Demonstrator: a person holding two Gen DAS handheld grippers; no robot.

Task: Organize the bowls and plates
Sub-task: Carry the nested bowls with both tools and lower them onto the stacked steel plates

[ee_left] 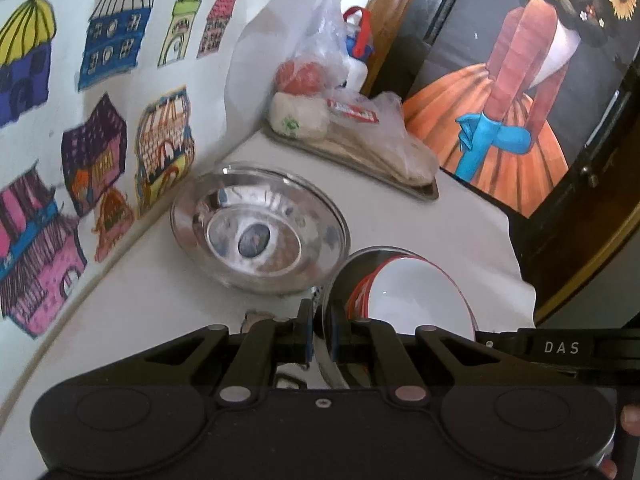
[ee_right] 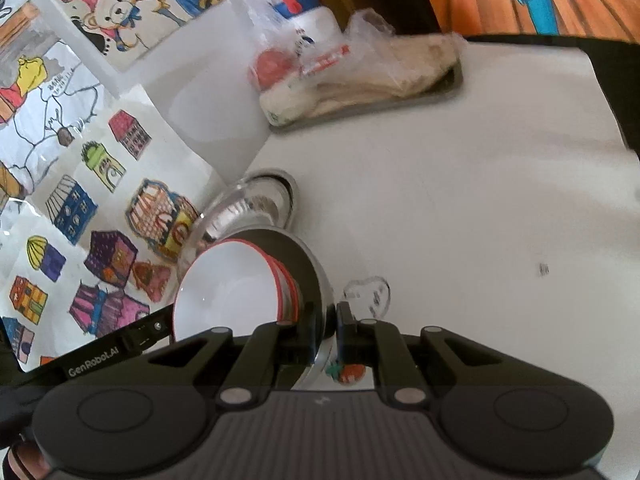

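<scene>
Left wrist view: a steel plate (ee_left: 332, 320) is gripped at its rim by the left gripper (ee_left: 320, 330), jaws closed on the edge. A white bowl with a red rim (ee_left: 416, 296) is carried in that plate, tipped to one side. A second steel plate with a steel bowl nested in it (ee_left: 258, 230) is set on the white table (ee_left: 420, 220), just beyond the held plate and close to the wall. Coloured drawings of houses (ee_left: 100, 128) are fixed to that wall. At the far end of the table a metal tray (ee_left: 420, 190) is loaded with plastic bags of food (ee_left: 360, 120). A painting of a figure in an orange skirt (ee_left: 500, 112) is seen behind the table.

Right wrist view: the opposite rim of the same steel plate (ee_right: 316, 280) is pinched by the right gripper (ee_right: 330, 332), jaws closed on it. The white bowl (ee_right: 224, 296) is seen inside, leaning left. The other stacked plate and bowl (ee_right: 260, 200) are seen beyond it, at the wall. The tray (ee_right: 452, 84) with the bags (ee_right: 360, 64) is placed at the far table edge. A strawberry sticker (ee_right: 350, 374) is partly visible below the jaws.
</scene>
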